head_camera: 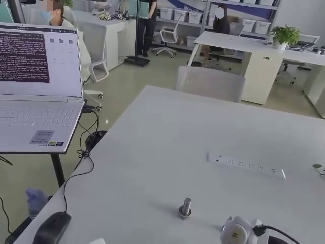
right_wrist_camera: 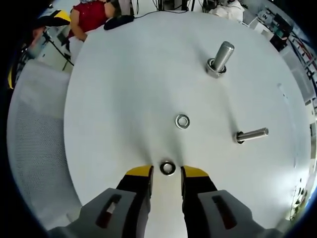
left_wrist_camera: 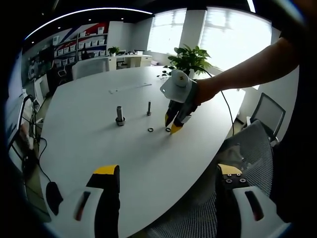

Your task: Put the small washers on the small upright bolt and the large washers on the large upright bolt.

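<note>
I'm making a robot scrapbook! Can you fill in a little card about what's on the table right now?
table: white
big bolt: upright
small bolt: upright
right gripper: open, low over the table
near washer: flat, between its fingers
far washer: flat, loose, nearer the bolts
left gripper: open, empty, held back by the table edge

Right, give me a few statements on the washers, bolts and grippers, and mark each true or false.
1. Two washers lie loose on the table. True: the near washer and the far washer.
2. Both bolts lie on their sides. False: the large bolt and the small bolt stand upright.
3. The left gripper holds a washer. False: its jaws are open, holding nothing.
4. The right gripper has the near washer between its tips. True.
</note>
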{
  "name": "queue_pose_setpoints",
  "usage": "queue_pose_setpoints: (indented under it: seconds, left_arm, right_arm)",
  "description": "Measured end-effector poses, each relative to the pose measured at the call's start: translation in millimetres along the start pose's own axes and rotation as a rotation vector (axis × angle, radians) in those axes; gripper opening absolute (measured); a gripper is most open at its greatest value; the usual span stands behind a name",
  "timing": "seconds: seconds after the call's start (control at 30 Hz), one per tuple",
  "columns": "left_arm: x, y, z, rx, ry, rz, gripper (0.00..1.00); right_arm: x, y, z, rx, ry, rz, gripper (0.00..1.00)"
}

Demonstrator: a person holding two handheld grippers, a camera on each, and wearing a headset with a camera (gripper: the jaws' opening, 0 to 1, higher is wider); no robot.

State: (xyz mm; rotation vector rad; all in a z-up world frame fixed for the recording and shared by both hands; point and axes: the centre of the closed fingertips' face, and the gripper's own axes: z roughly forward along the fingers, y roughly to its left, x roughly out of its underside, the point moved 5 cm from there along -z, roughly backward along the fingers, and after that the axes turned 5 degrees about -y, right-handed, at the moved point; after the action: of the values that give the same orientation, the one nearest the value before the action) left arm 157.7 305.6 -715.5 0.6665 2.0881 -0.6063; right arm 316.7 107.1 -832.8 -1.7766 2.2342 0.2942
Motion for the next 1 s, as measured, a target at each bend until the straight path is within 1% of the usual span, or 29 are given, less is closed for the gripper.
queue_pose_setpoints:
  seconds: [0.17,0.3,0.47,0.57,0.67,0.77,0.87,1.0]
  left_arm:
    - [-0.5,-1.6,-1.8,0.001,0.001,0.007,0.79]
    - [-1.3,0.0,-1.9,-0.002,0.001,0.01,0.78]
    - [-2.6,1.0,-2.4,-0.007,-0.003,0.008,0.78]
    - [-2.1,2.2,-2.8,-0.009,0.003,0.014,0.78]
    - [-3.3,1.9,-3.4,-0.01,-0.001,0.014,0.78]
    - [-3.3,2.1,-4.1,-0.011,0.003,0.019,0.78]
    - [-4.0,1.6,-4.7,-0.011,0.001,0.02,0.77]
    - [-2.0,2.0,-5.3,-0.011,0.007,0.022,0.77]
  right_arm:
    - [0.2,-0.8,-0.4,-0.005,-0.004,-0.008,0.22]
    - [1.4,-4.5,-0.8,-0.006,0.003,-0.017,0.15]
    - [0.8,-2.0,-1.0,0.004,0.011,-0.032,0.15]
    - [1.0,-1.9,-0.3,0.011,0.014,-0.022,0.14]
    - [1.1,-2.4,0.1,0.014,0.018,-0.016,0.13]
    - [0.8,-5.3,0.7,0.004,0.015,0.008,0.13]
    - [0.7,-4.2,0.5,-0.004,0.019,-0.001,0.13]
    - [0.7,-3.3,-0.1,-0.005,0.02,-0.004,0.13]
